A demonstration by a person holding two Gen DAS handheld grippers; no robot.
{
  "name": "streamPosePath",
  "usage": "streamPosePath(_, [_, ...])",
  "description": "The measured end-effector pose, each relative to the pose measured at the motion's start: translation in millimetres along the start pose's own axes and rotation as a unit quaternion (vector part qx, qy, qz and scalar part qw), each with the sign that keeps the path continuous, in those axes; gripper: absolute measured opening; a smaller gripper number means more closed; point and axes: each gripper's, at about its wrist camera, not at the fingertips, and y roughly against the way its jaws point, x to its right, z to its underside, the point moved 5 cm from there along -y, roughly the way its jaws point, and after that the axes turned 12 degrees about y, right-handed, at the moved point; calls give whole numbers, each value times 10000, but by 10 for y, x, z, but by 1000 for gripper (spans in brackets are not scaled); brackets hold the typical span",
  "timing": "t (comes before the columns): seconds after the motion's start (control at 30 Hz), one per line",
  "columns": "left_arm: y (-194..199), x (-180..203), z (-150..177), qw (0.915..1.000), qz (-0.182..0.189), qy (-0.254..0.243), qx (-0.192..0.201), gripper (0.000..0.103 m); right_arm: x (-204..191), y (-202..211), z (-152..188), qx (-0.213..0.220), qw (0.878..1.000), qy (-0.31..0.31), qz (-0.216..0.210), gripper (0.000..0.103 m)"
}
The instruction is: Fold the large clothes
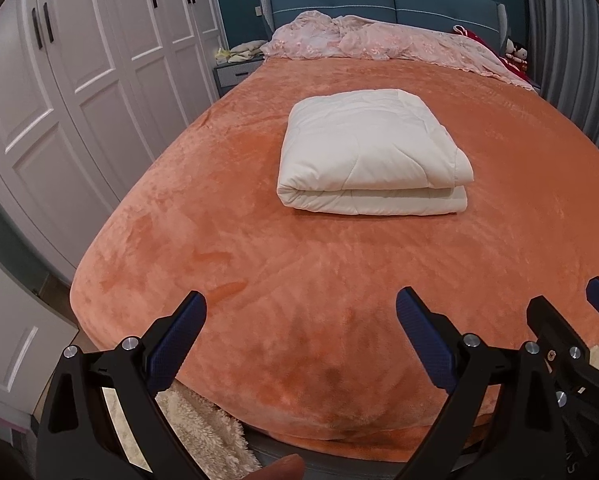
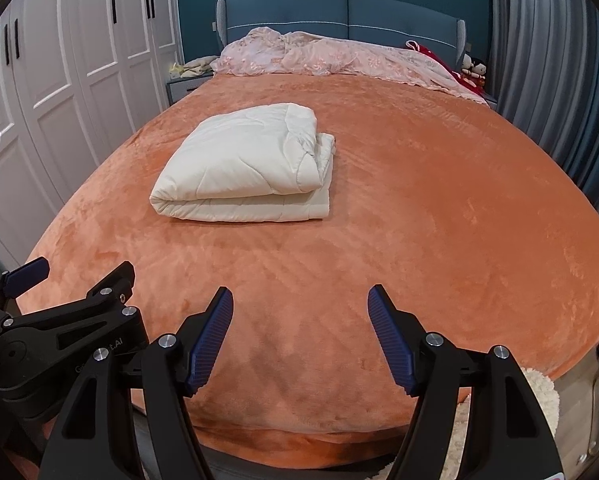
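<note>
A white quilt [image 1: 369,152] lies folded into a thick rectangle in the middle of the orange bed [image 1: 227,240]. It also shows in the right wrist view [image 2: 245,168], left of centre on the bed [image 2: 439,220]. My left gripper [image 1: 301,308] is open and empty, held at the foot of the bed, well short of the quilt. My right gripper [image 2: 300,304] is open and empty beside it, also at the foot. The right gripper shows at the right edge of the left wrist view [image 1: 567,312], and the left gripper at the left edge of the right wrist view [image 2: 83,276].
A pink floral cover [image 1: 379,42] is bunched at the blue headboard [image 1: 383,0]. White wardrobes [image 1: 79,80] stand along the left. A grey curtain [image 2: 547,80] hangs at the right. A fluffy cream rug [image 1: 203,428] lies on the floor at the foot.
</note>
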Motion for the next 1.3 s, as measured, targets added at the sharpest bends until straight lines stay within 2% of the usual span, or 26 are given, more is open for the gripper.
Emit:
streamPosePath(0.23, [48, 3, -2, 9999, -59, -18, 95, 93, 2, 34, -4, 31, 10000, 18, 41, 68])
streamPosePath(1.3, [25, -44, 19, 10000, -26, -20, 50, 90, -32, 51, 17, 27, 10000, 21, 51, 68])
